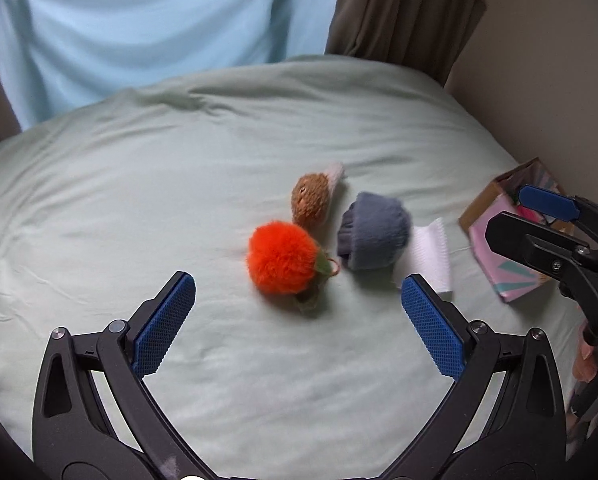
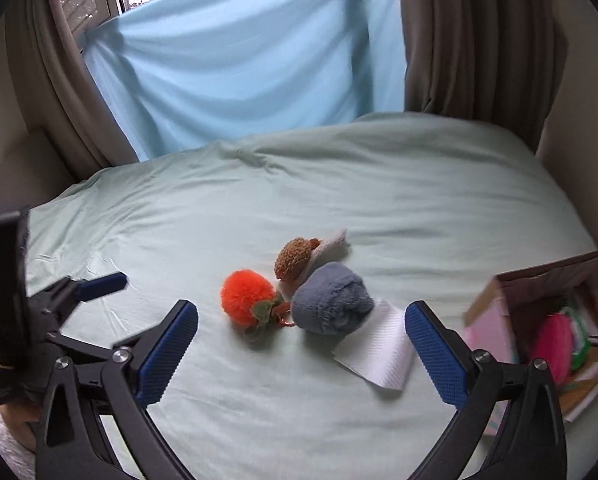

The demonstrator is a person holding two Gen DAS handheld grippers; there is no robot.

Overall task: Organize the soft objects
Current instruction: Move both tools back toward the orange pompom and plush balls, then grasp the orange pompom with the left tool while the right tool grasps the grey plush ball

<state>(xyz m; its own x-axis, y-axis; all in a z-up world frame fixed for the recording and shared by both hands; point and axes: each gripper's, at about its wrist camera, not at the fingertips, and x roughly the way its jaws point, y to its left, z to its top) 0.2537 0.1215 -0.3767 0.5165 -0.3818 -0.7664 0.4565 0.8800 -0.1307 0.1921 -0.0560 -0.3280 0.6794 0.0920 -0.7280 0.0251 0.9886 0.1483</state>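
Just ahead of the left gripper (image 1: 298, 294), jaws wide apart and empty: orange pom-pom (image 1: 283, 257) on the bed (image 1: 139, 184), dead centre. Beyond the pom-pom, blue-grey plush (image 1: 373, 230) and brown toy (image 1: 310, 201). Farther right, right gripper (image 2: 301, 328), likewise spread, beside the box (image 2: 539, 320). Nearer to the pom-pom, probably: left.

On the bed (image 1: 139, 184), pompom (image 1: 283, 258) left of rolled sock (image 1: 375, 230), box (image 1: 507, 232) far right.

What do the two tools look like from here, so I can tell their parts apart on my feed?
Both look identical. The left tool has black plastic arms curving outward, with triangular cutouts and silver screws at the pivots. Its fingers carry blue pads with a fine cross-hatched texture. The right tool shows the same build. No cables, markings or sleeves are visible.
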